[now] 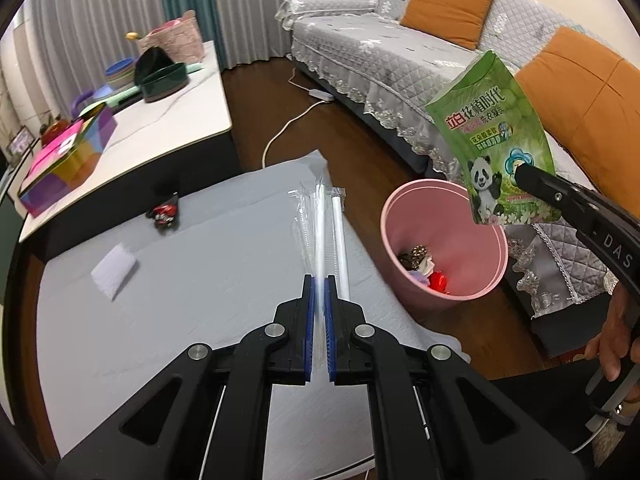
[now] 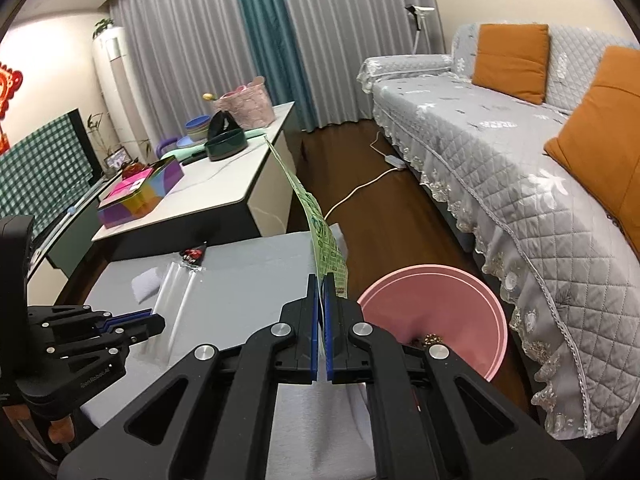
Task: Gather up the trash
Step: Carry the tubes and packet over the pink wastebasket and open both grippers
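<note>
My left gripper [image 1: 319, 280] is shut on a clear plastic wrapper with white straws [image 1: 320, 224], held over the grey mat [image 1: 200, 280]; it also shows in the right wrist view [image 2: 176, 288]. My right gripper [image 2: 321, 278] is shut on a green panda detergent pouch [image 1: 494, 140], held up above the pink trash bin [image 1: 444, 240]. In the right wrist view the pouch [image 2: 316, 224] stands edge-on and the bin [image 2: 452, 308] lies just right of my fingers. The bin holds several scraps. A red-black wrapper [image 1: 164, 214] and a white tissue piece [image 1: 114, 272] lie on the mat.
A white coffee table [image 1: 172, 128] with a colourful box [image 1: 64, 168], bowls and a pink basket stands behind the mat. A grey sofa [image 2: 500, 160] with orange cushions runs along the right. A white power cord [image 1: 288, 128] lies on the wooden floor.
</note>
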The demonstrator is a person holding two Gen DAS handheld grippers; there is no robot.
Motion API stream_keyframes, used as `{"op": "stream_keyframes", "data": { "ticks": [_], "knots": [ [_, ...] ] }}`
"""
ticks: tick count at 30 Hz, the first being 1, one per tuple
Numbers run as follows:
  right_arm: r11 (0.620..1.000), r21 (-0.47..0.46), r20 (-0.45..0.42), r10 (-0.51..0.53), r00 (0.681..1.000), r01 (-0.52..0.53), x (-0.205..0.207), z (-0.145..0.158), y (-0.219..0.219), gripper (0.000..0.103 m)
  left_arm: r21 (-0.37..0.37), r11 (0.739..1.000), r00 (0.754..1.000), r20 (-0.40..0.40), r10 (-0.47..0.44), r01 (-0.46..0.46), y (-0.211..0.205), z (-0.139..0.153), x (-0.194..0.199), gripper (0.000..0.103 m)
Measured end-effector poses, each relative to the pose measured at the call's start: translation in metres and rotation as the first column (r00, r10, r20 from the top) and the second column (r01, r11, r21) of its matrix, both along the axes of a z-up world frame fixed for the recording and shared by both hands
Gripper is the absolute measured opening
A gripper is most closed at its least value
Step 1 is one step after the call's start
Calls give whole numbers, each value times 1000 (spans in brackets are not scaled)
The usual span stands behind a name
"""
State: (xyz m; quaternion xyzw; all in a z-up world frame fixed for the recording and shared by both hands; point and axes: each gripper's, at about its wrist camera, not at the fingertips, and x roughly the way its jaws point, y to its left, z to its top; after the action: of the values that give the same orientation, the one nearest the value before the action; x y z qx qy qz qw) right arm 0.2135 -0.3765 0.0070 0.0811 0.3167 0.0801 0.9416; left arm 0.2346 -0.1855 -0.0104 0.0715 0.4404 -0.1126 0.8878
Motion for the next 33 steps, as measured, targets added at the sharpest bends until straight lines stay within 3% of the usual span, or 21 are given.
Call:
{"op": "stream_keyframes", "data": {
  "ticks": [21,33],
  "knots": [
    [991,-19,-20,-132,991,132,15,-15,-49,3,-24,979,979,-20,-204,204,-95,2,63,5],
    [977,8,-88,-210,974,212,29,-31,-79,3,-49,957,955,-62,-289,287,-140,-18,79,5]
  ]
}}
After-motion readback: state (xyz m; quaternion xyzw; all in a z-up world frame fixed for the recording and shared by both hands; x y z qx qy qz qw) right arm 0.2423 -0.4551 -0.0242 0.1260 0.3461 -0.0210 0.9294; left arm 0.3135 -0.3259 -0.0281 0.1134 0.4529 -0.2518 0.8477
